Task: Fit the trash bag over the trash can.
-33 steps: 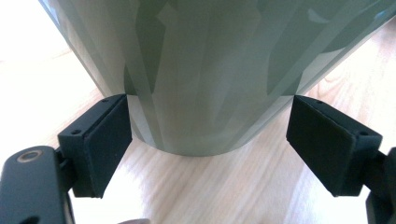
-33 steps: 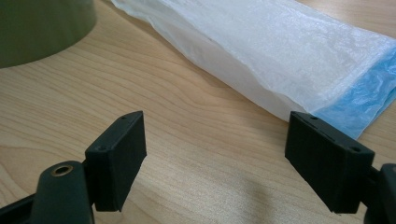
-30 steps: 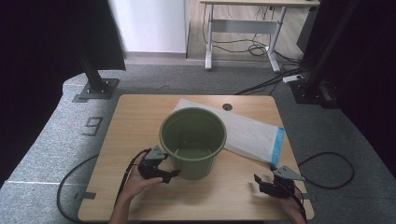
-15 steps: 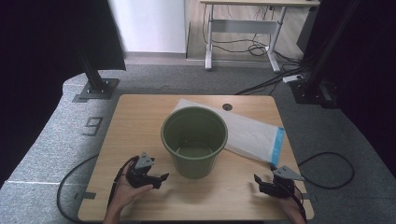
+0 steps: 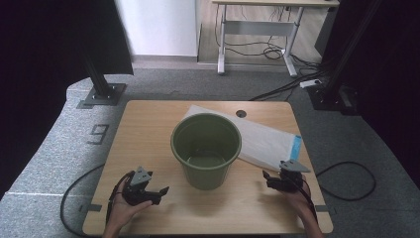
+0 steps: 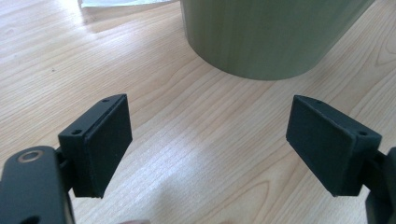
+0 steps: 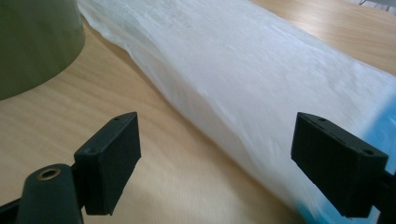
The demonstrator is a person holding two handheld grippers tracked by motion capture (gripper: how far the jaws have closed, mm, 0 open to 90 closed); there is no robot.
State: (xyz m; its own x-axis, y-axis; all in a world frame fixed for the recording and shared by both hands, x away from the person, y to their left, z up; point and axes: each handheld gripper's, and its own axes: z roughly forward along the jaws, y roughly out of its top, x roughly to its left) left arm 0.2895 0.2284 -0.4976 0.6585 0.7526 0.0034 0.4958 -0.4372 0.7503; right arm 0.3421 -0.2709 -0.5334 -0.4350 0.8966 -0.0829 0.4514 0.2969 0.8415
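An empty olive-green bucket stands upright in the middle of the wooden table. Behind it and to its right lies a flat white plastic bag with a blue end strip. My left gripper rests near the front left of the table, open and apart from the bucket. In the left gripper view its jaws stand wide with bare wood between them and the bucket's wall ahead. My right gripper is open at the front right, and its jaws point at the bag.
A cable hole sits near the table's far edge. Cables trail off both front corners onto the grey floor. Black stand bases and a desk frame stand beyond the table.
My left gripper has drawn back from the bucket's side toward the front left edge, with its jaws open. The right gripper and the bucket have stayed put.
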